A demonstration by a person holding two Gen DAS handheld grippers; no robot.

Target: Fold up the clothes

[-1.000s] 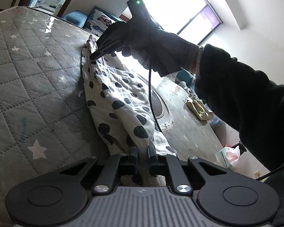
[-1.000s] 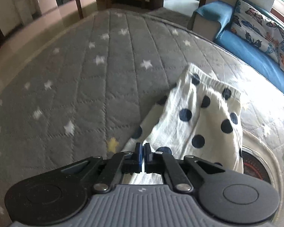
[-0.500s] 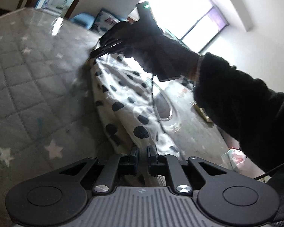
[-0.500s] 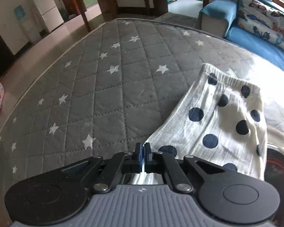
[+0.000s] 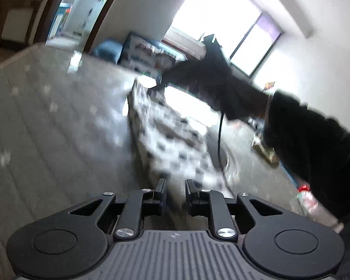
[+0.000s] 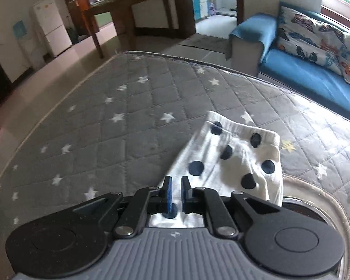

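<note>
A white garment with dark blue polka dots [image 6: 235, 161] lies folded lengthwise on a grey quilted star-pattern mattress [image 6: 128, 121]. In the right wrist view my right gripper [image 6: 175, 182] is slightly open just above the garment's near edge, holding nothing. In the blurred left wrist view the garment [image 5: 175, 144] runs away from my left gripper [image 5: 175, 185], which is open with a small gap just above the cloth's near end. The gloved right hand with its gripper [image 5: 161, 84] hovers over the garment's far end.
A blue sofa [image 6: 315, 79] with butterfly cushions stands past the mattress's far edge. A round metal-rimmed object [image 6: 315, 200] lies on the mattress right of the garment. A wooden table [image 6: 128, 7] and a white fridge [image 6: 51, 25] stand beyond on the left.
Both grippers have opened and let go of the garment, then lifted and pulled back a little. The garment now lies flat on the mattress. The left view is blurred by motion.
</note>
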